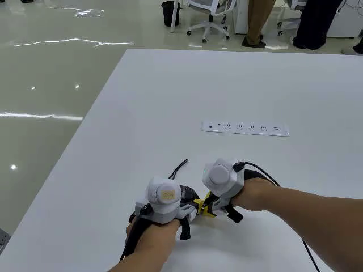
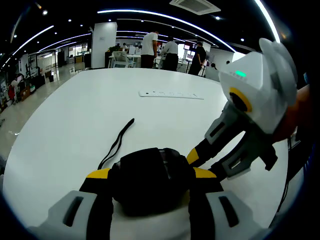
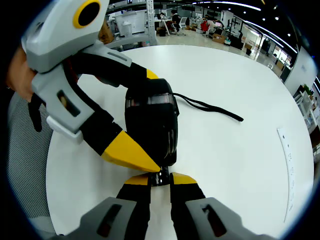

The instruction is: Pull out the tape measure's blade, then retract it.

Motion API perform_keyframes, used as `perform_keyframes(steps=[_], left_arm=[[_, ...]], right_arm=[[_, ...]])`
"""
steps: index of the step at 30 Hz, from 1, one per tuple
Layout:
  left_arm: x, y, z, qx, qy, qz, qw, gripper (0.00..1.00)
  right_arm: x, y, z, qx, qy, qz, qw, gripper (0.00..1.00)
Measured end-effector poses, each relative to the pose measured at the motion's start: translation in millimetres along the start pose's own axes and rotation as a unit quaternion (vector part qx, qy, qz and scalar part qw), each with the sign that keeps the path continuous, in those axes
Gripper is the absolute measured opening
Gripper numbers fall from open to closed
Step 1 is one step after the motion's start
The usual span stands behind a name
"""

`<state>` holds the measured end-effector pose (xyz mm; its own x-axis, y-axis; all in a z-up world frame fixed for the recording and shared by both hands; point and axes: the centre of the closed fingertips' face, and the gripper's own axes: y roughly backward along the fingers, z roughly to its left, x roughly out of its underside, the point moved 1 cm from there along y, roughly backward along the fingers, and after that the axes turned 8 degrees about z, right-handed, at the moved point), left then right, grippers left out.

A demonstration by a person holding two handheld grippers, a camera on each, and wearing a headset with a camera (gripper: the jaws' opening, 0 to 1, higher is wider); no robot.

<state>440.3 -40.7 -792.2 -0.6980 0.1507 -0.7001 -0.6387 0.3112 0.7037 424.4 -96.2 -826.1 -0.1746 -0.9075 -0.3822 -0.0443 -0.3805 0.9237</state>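
- Your left tool (image 2: 150, 173) is clamping the tape measure (image 3: 152, 120) across its black body. It's sitting low at the near end of the tabletop (image 1: 227, 85), right in front of you; I cannot tell if it's touching down.
- Your right tool (image 3: 160, 178) is pinching the blade tip (image 3: 162, 176) at the mouth. Judging by that, the blade isn't out yet.
- That pinch is catching very little metal. If you're pulling off the blade's line, the tip is likely slipping free.
- The body is looking rounded and smooth, so a hard tug is risking it twisting or squirting out of the left tool.
- The two tools are sitting just beside each other, so any wrist roll is risking a jaw-on-jaw knock.
- The strap (image 3: 210, 107) is lying loose on the tabletop beyond the body and could be snagging.
- On retract, releasing the tip early is risking snap-back, so be feeding it in.
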Motion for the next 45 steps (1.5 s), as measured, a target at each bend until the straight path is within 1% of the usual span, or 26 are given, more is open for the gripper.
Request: perform_keyframes(steps=[7, 10, 11, 12, 13, 14, 16, 19, 20, 25, 35, 45], left_arm=[[0.2, 0.3, -0.2, 0.005, -0.003, -0.002, 1.0, 0.57], [0.3, 0.7, 0.5, 0.009, -0.004, 0.0, 1.0, 0.57], [0.2, 1.0, 0.9, 0.01, -0.003, -0.001, 0.9999, 0.56], [0.2, 1.0, 0.4, 0.011, -0.004, -0.001, 0.9999, 0.56], [0.2, 1.0, 0.3, 0.01, -0.003, -0.002, 0.9999, 0.56], [0.0, 1.0, 0.3, 0.01, -0.003, -0.004, 0.9999, 0.56], [0.1, 1.3, 0.1, 0.01, -0.003, -0.006, 0.9999, 0.56], [0.2, 1.1, 0.5, 0.014, -0.003, -0.005, 0.9999, 0.57], [0.3, 1.3, 0.7, 0.016, -0.002, -0.005, 0.9999, 0.57], [0.5, 1.1, 0.1, 0.018, -0.001, -0.004, 0.9998, 0.57], [0.5, 0.5, 1.3, 0.021, 0.007, -0.005, 0.9997, 0.57], [0.8, 0.5, 0.9, 0.025, 0.006, -0.004, 0.9997, 0.57]], right_arm=[[-2.6, -3.0, -1.0, -0.002, 0.007, -0.008, 0.9999, 0.15], [-1.1, 0.2, -0.1, -0.015, -0.002, -0.013, 0.9998, 0.16], [0.4, 1.1, 0.9, -0.016, 0.006, -0.014, 0.9998, 0.17], [4.1, 1.0, 1.7, -0.017, 0.022, -0.009, 0.9996, 0.17], [7.4, 0.3, 2.2, -0.018, 0.018, -0.001, 0.9997, 0.18], [7.0, 0.5, 3.1, -0.016, 0.028, -0.009, 0.9994, 0.18], [9.1, 0.4, 0.0, -0.003, 0.029, -0.006, 0.9996, 0.16], [6.6, -0.2, 1.9, 0.0, 0.032, -0.014, 0.9994, 0.15], [5.9, 0.2, 2.1, 0.001, 0.027, -0.015, 0.9995, 0.15], [4.7, -1.2, 1.3, 0.0, 0.032, -0.014, 0.9994, 0.15], [-0.4, -1.9, 0.8, -0.001, 0.023, -0.018, 0.9996, 0.14], [-4.2, -3.3, 1.6, -0.003, 0.019, -0.021, 0.9996, 0.14]])
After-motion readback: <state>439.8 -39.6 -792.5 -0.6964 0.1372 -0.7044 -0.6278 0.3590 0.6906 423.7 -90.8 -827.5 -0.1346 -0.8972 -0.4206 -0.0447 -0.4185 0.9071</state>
